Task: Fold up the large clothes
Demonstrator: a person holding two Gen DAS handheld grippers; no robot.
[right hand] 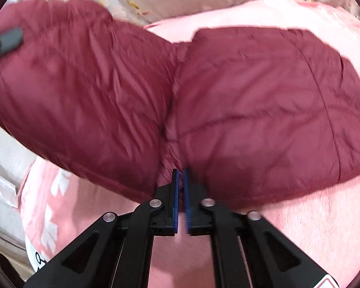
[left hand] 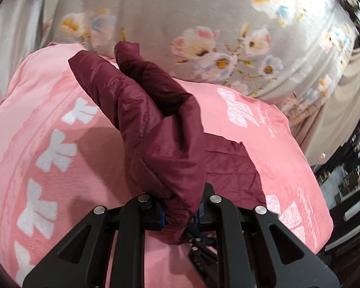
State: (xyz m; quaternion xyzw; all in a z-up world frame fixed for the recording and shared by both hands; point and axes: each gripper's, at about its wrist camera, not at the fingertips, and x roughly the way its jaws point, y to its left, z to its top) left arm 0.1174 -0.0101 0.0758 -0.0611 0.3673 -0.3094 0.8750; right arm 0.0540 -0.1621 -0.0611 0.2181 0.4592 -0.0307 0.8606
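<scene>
While both tongs pinch the maroon puffer jacket [right hand: 252,110] over the pink blanket [left hand: 60,120] | left gripper [left hand: 180,216] clamps a thick bunch, lower centre; right gripper [right hand: 181,182] nips a thin seam | you risk that slick seam slipping free; the fold collapses

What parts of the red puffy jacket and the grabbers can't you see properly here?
- Left wrist view: the left gripper pads are mostly hidden by the maroon jacket bunched between them.
- Left wrist view: the jacket's far body is cut off; only one lifted, folded part shows.
- Right wrist view: the right gripper tips disappear into the jacket's fold, so how much fabric they pinch is unclear.
- Right wrist view: the dark object at the left edge is blurred and cut off.
</scene>
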